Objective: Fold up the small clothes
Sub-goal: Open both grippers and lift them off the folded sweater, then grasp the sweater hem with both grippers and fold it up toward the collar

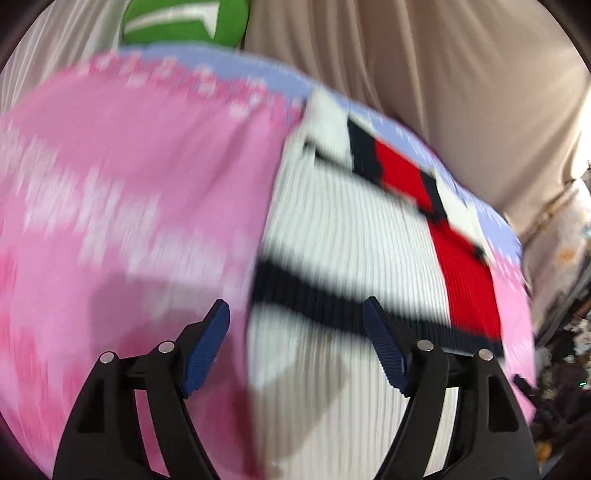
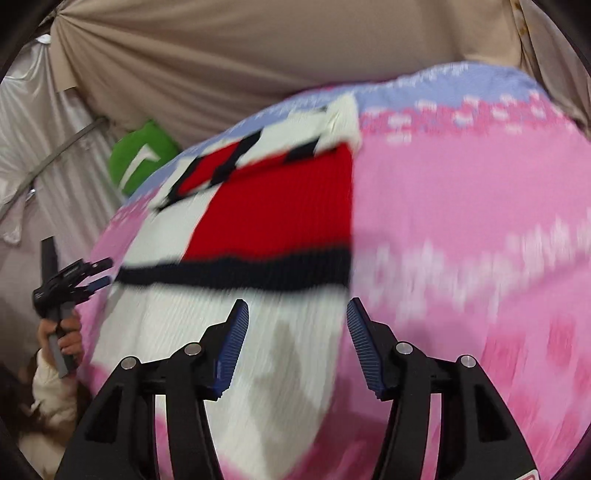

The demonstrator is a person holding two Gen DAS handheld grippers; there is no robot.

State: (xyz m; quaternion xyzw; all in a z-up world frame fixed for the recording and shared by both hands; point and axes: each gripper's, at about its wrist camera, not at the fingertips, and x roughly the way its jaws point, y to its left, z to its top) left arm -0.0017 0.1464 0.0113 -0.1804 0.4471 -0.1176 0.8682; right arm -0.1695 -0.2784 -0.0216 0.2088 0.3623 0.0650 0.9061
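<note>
A small ribbed knit garment (image 1: pixel 354 236), white with a red block and dark navy stripes, lies flat on a pink patterned cloth (image 1: pixel 129 192). It also shows in the right wrist view (image 2: pixel 258 236). My left gripper (image 1: pixel 295 314) is open and empty above the garment's near left edge. My right gripper (image 2: pixel 297 314) is open and empty above the garment's near white part. The left gripper (image 2: pixel 92 275), held in a hand, shows at the garment's left side in the right wrist view. Both views are blurred by motion.
The pink cloth (image 2: pixel 461 221) has a pale blue far border (image 2: pixel 443 85). A green cushion (image 1: pixel 184 22) lies beyond it, also in the right wrist view (image 2: pixel 142 158). Beige draped fabric (image 2: pixel 240 55) hangs behind. Clutter (image 1: pixel 561 350) sits at the right.
</note>
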